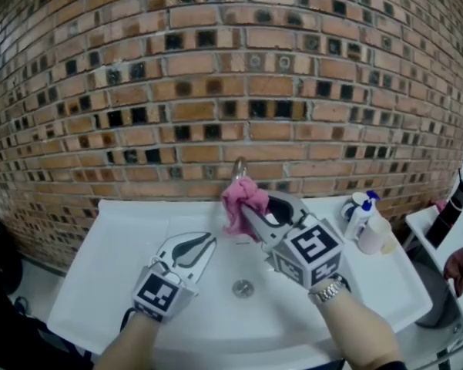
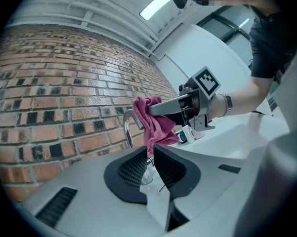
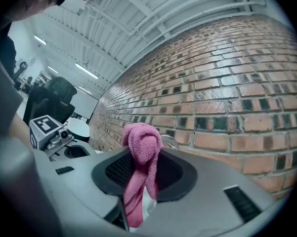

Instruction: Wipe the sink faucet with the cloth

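Your right hand-held gripper point(image 1: 250, 216) is pinching the pink cloth point(image 1: 243, 200), with the jaws pressed onto a bunched fold. In the right gripper view the cloth fills the gap between the jaws, rising over their tips in a rounded lump and hanging down in a tail below. That same view shows only a sliver of the chrome faucet point(image 3: 170, 141) behind the cloth, so it does not tell you whether the two meet.

The left gripper view fills that in. From the side you see the faucet's curved spout, and the cloth sits right at its outlet end and seems to rest against it. In the head view the cloth covers most of the faucet, and only the top of the arch shows in front of the brick wall point(image 1: 216, 75).

Your left hand-held gripper point(image 1: 206, 243) sits nearer you and to the left, over the white sink point(image 1: 123, 230), apart from the cloth and faucet. Its own view shows the jaws only slightly spread, with a slim gap and nothing gripped.

Only the head view shows the drain point(image 1: 243, 288) below both tools. It alone also shows the blue-capped bottle point(image 1: 360, 216) on the sink's far right rim.
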Demonstrator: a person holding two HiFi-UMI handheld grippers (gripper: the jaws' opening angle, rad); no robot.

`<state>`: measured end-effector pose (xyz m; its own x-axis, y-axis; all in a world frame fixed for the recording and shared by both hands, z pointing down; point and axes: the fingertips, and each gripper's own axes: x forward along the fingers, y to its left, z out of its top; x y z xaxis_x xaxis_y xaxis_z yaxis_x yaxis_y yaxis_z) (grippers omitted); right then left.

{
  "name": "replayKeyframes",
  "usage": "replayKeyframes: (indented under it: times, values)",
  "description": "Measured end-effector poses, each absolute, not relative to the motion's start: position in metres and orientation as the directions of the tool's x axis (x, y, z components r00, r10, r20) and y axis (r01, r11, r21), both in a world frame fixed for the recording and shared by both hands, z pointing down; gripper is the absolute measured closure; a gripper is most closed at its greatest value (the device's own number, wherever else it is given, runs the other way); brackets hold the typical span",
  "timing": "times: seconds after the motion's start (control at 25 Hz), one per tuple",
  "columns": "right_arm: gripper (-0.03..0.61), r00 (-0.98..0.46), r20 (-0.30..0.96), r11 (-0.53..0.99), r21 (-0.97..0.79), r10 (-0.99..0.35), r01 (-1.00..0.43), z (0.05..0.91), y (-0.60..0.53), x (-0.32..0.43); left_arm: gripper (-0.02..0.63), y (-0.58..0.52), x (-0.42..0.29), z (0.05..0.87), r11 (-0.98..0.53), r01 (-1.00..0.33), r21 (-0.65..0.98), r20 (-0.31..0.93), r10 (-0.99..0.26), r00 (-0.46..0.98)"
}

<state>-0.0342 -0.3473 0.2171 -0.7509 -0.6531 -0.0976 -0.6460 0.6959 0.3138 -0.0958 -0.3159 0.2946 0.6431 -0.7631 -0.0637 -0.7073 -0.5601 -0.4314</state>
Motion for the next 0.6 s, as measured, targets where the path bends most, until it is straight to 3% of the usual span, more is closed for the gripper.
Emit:
replayKeyframes:
  times: [0.24,0.6]
  values:
    - [0.462,-0.732,-0.135,0.664,0.335,-0.668,-0.668,0.203,-0.353,-0.035,0.606,-0.316,-0.094,0.295,-0.536,-0.703,-0.467,-0.065,-0.772,0.632]
    - [0.468,-0.698,-0.182,0.630,0.319,-0.693,-0.708,0.178,-0.373,-0.030,0.606,-0.320,-0.092,0.301,-0.543,-0.707,-0.453,-0.045,-0.778,0.627]
